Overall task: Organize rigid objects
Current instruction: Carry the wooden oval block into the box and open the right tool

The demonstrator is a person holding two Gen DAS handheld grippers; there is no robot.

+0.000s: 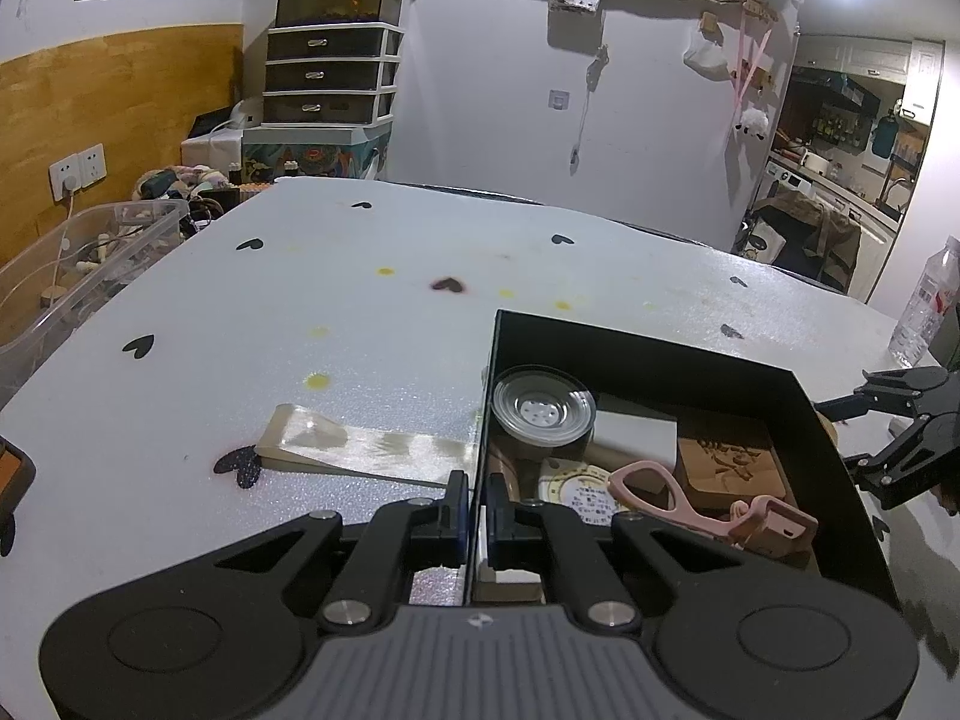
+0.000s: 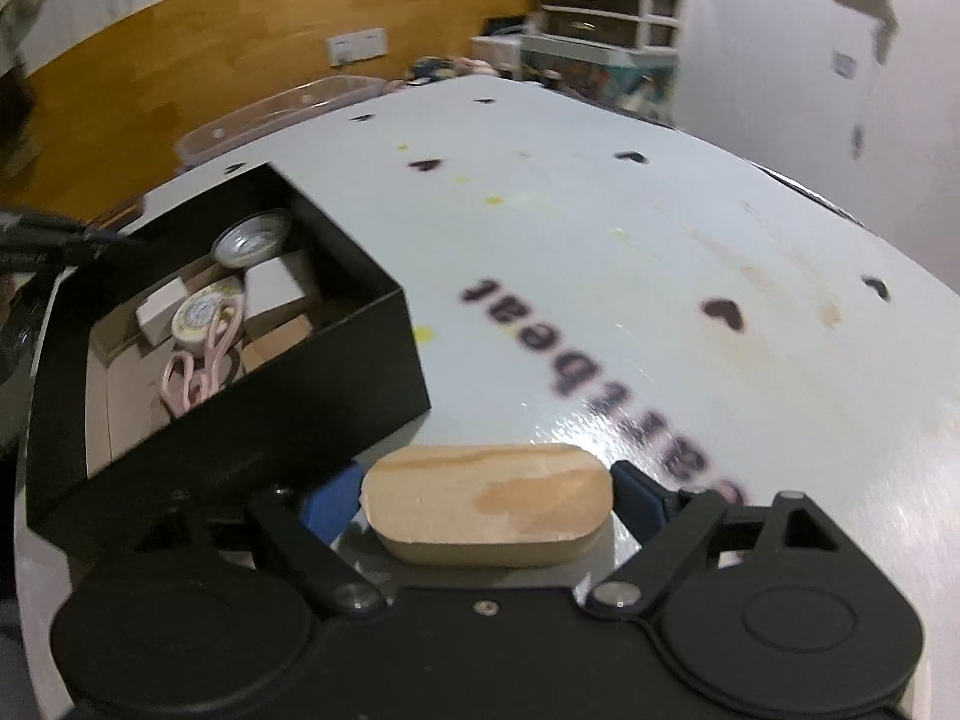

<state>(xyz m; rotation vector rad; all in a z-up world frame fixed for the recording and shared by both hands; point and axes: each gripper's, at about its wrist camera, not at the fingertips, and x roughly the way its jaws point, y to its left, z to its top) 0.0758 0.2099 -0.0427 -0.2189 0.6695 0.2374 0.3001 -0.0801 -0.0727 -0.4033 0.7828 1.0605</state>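
A black open box sits on the white table and also shows in the right wrist view. It holds a round clear-lidded tin, white blocks, a wooden stamp block, a round labelled tin and pink scissors. My left gripper is shut on the box's left wall. My right gripper is shut on an oblong wooden block, just right of the box. It also shows at the right of the left wrist view.
A clear wrapped flat pack lies on the table left of the box. A clear storage bin stands off the table's left edge. A water bottle stands at the far right. The white foam table cover has black hearts and lettering.
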